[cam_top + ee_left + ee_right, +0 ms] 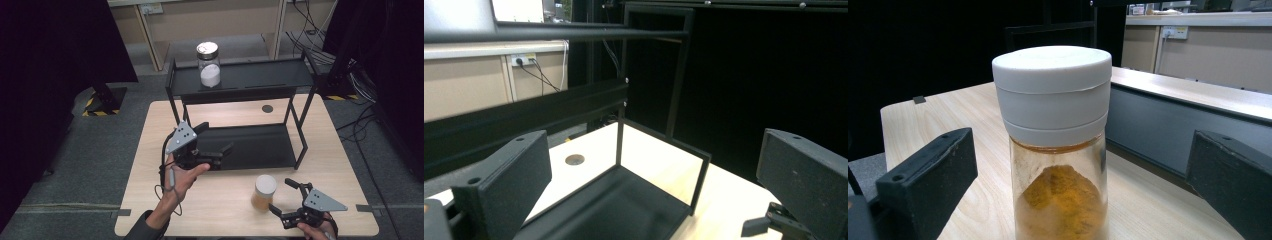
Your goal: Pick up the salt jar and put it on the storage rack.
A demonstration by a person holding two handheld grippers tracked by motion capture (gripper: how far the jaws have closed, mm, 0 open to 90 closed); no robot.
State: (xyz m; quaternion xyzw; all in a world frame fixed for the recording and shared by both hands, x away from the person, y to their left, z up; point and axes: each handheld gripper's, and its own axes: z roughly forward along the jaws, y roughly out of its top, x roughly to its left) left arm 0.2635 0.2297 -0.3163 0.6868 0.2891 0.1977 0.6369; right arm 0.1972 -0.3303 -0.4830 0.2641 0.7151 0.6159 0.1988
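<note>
Black rack (240, 82) as landmark: its lower shelf (255, 145) lies bare and open from the front, bounded by thin posts at each end. A white-filled jar (209, 64) occupies the top shelf's left part (the right part is free). In front, a white-capped spice jar (263, 192) interrupts otherwise open table (150, 150).

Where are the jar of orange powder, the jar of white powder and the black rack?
orange powder jar (264, 192), high view, white cap.
white powder jar (209, 67), high view, glass side.
black rack (260, 80), high view, top shelf.
</note>
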